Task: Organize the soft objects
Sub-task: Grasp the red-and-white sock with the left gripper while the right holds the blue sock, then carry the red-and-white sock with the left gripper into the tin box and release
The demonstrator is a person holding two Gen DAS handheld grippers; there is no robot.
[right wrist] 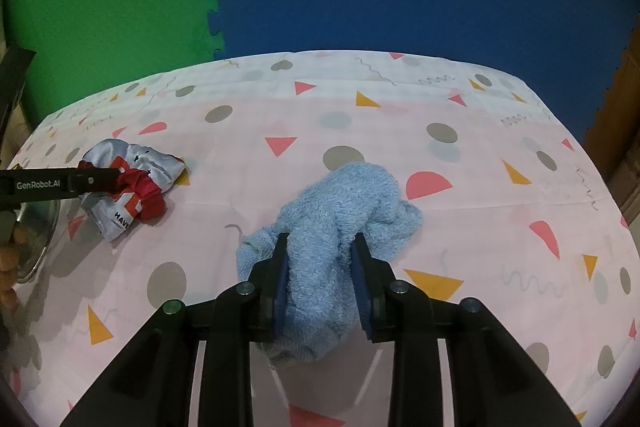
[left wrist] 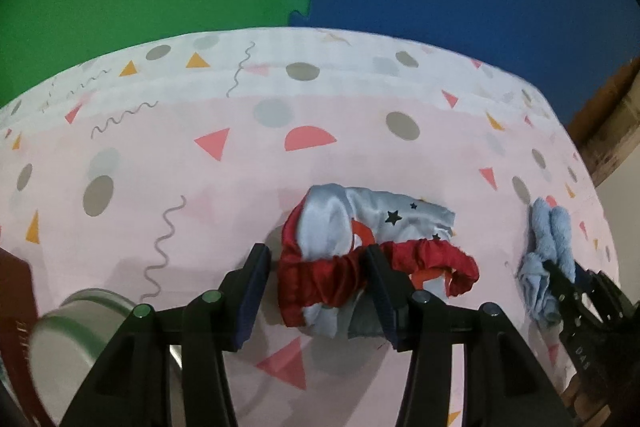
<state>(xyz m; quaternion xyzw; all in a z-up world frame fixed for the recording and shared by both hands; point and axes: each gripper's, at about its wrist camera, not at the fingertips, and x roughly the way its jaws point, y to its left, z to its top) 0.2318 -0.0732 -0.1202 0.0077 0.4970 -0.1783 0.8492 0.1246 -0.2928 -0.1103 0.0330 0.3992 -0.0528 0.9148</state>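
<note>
Between the right claw's (right wrist: 321,279) blue pads sits a rolled-up light blue towel (right wrist: 340,223), and from the right wrist view the pads look pressed against its sides, so I'd call that one clenched on the towel, though not squeezed hard (the terry bulges out above and below the pads). Most of the towel rests on the desk (right wrist: 500,219), which is covered in a pink cloth with triangles, dots and squiggles. Over on the left, the left claw (left wrist: 316,291) is spread wide and released, with nothing gripped: its right pad lies over the red band of a crumpled satin pouch (left wrist: 360,251) (silvery blue with little stars and red trim), and its left pad stands clear of the fabric. So the pouch is lying loose on the desk, partly between the pads. Further out, a metal tin (left wrist: 76,331) sits at the near left edge of the desk, close to the left claw, and behind everything there's green and blue foam matting. Progress-wise, I'd say this is still early or mid: both soft things are scrunched, not folded, and well apart from each other. I can't tell where they're meant to end up, and nothing looks sorted yet.
</note>
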